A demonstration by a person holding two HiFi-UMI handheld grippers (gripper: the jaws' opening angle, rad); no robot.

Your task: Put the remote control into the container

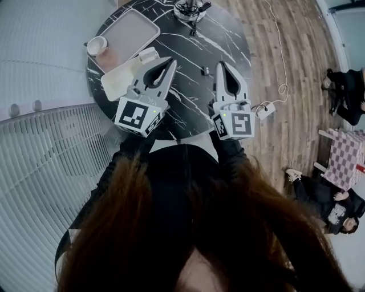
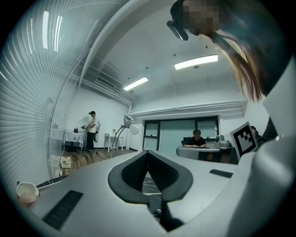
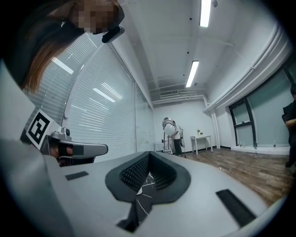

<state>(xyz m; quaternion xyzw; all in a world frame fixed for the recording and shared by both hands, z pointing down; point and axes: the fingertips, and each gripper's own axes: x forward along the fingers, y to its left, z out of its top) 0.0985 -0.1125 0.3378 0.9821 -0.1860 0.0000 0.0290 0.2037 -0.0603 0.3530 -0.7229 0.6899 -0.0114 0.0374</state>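
On the round black marble table (image 1: 188, 51), a white oblong container (image 1: 117, 82) lies at the left. A small pale oblong thing (image 1: 148, 55), perhaps the remote control, rests at its far end; I cannot tell for sure. My left gripper (image 1: 171, 61) hovers just right of the container, its tips shut together with nothing between them (image 2: 147, 152). To the right, my right gripper (image 1: 220, 64) is also shut and empty (image 3: 149, 153). Both point away from me across the table, side by side and apart.
A grey tray (image 1: 128, 34) and a cup (image 1: 96, 44) sit at the table's far left. A lamp base (image 1: 191, 10) stands at the far edge. A small dark item (image 1: 206, 71) lies between the grippers. A power strip (image 1: 265, 110) lies on the wood floor; people sit at right.
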